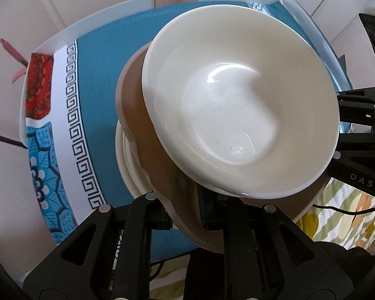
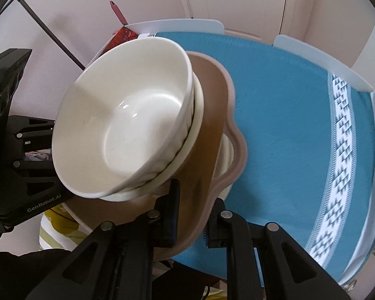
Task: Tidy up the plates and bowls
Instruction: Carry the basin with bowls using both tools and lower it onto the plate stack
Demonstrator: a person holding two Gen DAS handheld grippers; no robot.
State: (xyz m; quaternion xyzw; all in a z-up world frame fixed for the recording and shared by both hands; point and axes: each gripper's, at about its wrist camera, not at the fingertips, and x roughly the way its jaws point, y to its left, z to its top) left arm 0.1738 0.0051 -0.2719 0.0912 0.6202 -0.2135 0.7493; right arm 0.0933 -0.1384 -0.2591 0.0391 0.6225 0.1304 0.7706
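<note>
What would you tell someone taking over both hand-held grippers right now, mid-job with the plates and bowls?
Left hand-held gripper: shut on the brown plate's rim.
Right hand-held gripper: shut on the same plate's opposite rim.
Stack: white bowls nested on the brown plate, a white plate beneath it, all carried tilted above the blue tablecloth.
Done: dishes stacked.
Left: level the stack, set it down, release both.

Count: two white bowls [image 2: 127, 135], nested. One brown scalloped plate [image 2: 212, 130]. At least one white plate [image 1: 127, 165] beneath it. Two grippers.
</note>
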